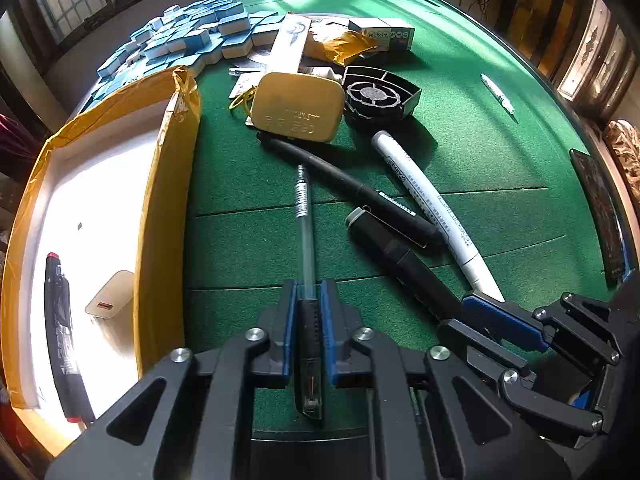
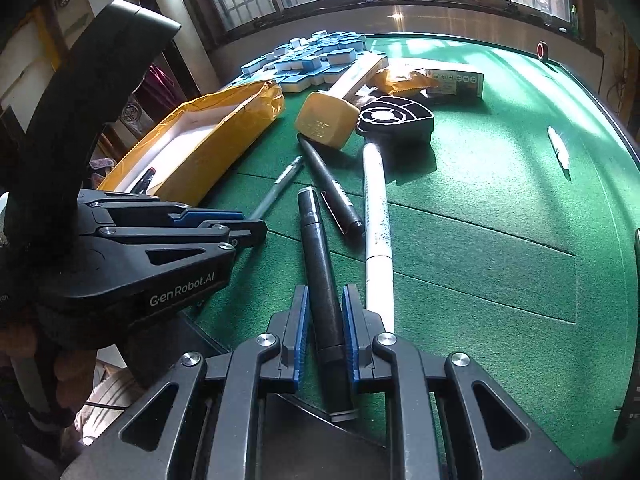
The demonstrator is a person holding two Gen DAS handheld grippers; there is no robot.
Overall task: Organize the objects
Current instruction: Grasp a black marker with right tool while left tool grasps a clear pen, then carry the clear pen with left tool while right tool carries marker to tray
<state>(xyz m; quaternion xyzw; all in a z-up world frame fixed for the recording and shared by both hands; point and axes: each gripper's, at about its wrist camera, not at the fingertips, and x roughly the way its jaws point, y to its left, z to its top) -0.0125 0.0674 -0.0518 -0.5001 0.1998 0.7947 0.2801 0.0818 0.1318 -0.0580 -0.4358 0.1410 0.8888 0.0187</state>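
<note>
yellow-taped box (image 1: pixel 172 184) at your left already holds a red-capped black pen (image 1: pixel 60 332) and a small white charger (image 1: pixel 110 296), so a start is made, but most of the sorting is still ahead of you; your left gripper (image 1: pixel 308 320) is pinched on the clear gel pen (image 1: pixel 303 216), its blue pads tight on the black grip section, the barrel still lying along the green felt table (image 1: pixel 500 160) just beside the box wall; your right gripper (image 2: pixel 326 328) is clamped on the thick black marker (image 2: pixel 316 248), which also rests on the felt and is not yet lifted; so you have two items in hand and neither yet in the box; left loose on the felt are the white marker (image 1: pixel 424 196), the slim black pen (image 1: pixel 352 184) lying across it, the yellow case (image 1: pixel 300 108), the black fan housing (image 1: pixel 380 94), a small white pen (image 1: pixel 498 96) well apart to the right, and the cartons and wrappers near the heap of blue tiles (image 1: pixel 192 36) at the far side; whether those tiles belong to your job, i cannot tell; by my reckoning you are early on, with the nearer pens the natural next loads.
</note>
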